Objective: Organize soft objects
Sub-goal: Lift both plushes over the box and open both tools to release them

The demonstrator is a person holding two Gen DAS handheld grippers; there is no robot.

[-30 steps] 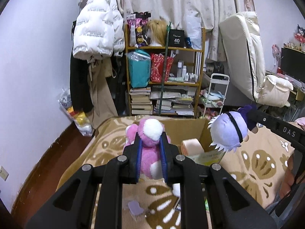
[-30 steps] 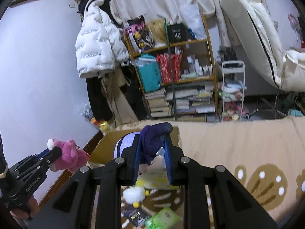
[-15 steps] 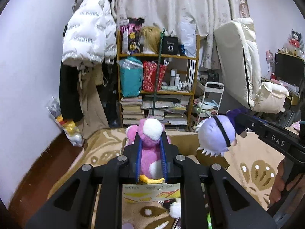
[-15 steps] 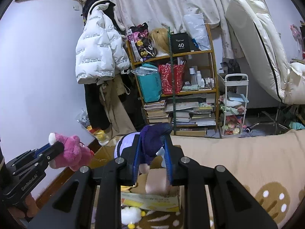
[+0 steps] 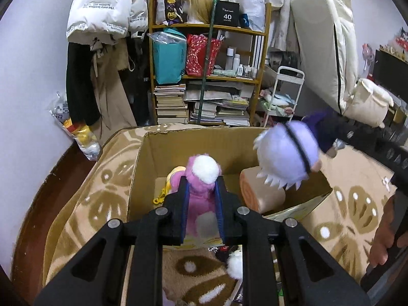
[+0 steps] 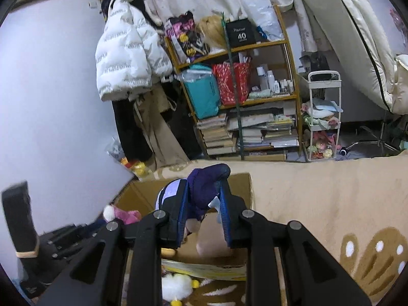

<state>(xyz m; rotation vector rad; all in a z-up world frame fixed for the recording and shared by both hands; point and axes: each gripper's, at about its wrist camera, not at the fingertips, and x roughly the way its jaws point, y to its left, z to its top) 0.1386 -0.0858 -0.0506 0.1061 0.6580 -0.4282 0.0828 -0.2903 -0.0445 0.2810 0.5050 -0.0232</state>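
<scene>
Both tools angle down over the open cardboard box (image 5: pixel 142 178), which sits on a bed spread with a tan patterned blanket (image 5: pixel 84 199).

The left tool (image 5: pixel 202 196) hangs over the left part of the box with the pink plush toy (image 5: pixel 197 199) between its blue pads; its jaws are opening, though the pads seem to press the toy's sides yet. The right tool (image 6: pixel 202 204) is clamped tight on the dark purple part of the lilac-haired plush doll (image 6: pixel 204 188), whose pale head (image 5: pixel 285 155) hangs over the box's right side. A bare hand (image 5: pixel 385 232) grips that tool's handle at the right edge of the left wrist view.

Inside the box lie a peach roll-shaped cushion (image 5: pixel 260 191) and a yellow plush with a clip (image 5: pixel 165 186), under and beside the held toys. On the blanket before the box sits a small white fluffy toy (image 6: pixel 176 287).

Behind stand a wooden shelf (image 5: pixel 204 76) of books and bags, a white puffer jacket (image 5: pixel 102 5) hanging on the wall, a cream recliner (image 5: pixel 331 51) and a small white trolley (image 5: pixel 285 94).
</scene>
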